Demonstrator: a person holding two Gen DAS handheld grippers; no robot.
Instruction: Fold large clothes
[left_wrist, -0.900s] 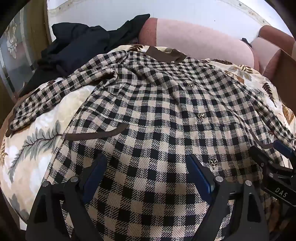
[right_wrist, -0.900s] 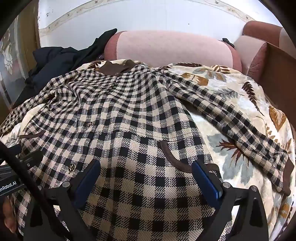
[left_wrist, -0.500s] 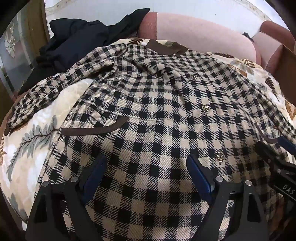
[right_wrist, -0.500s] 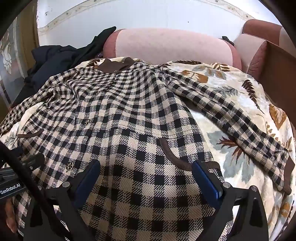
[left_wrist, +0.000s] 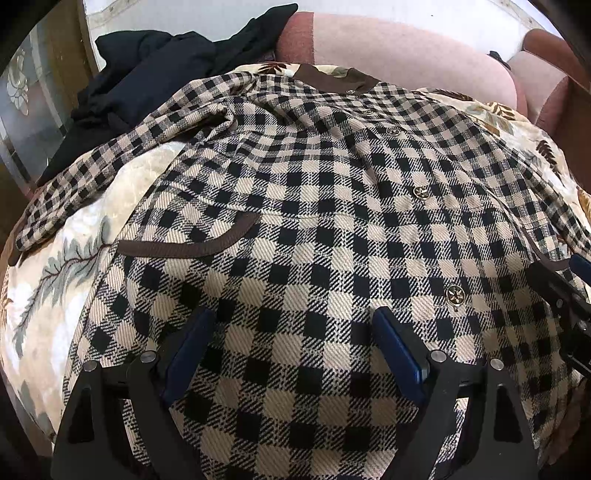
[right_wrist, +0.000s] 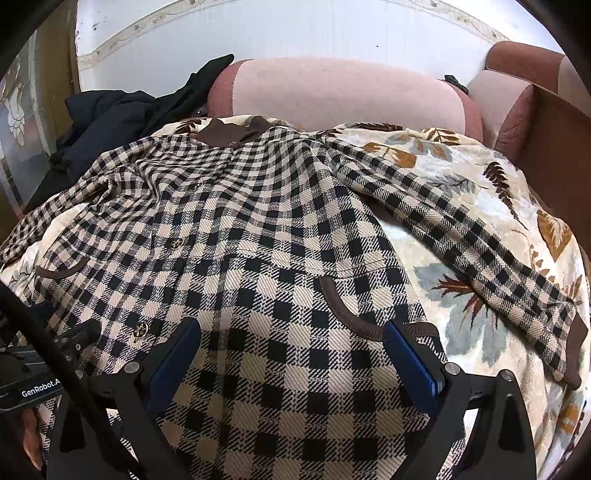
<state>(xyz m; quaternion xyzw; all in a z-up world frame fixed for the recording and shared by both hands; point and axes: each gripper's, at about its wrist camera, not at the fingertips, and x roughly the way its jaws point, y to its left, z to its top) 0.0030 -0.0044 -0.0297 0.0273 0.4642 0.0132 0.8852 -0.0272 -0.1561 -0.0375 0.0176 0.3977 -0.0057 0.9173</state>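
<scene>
The coat (left_wrist: 332, 221) lies flat and face up on the leaf blanket (right_wrist: 461, 192), collar (right_wrist: 229, 131) far away by the pink cushion (right_wrist: 332, 96). It looks thick, soft and a bit heavy, so it should bend easily but sag. The bottom edge or a sleeve (right_wrist: 461, 236) seems a good place to grab. The left gripper (left_wrist: 291, 347) and right gripper (right_wrist: 291, 354) hang side by side low over the bottom part, jaws wide apart, holding nothing.
</scene>
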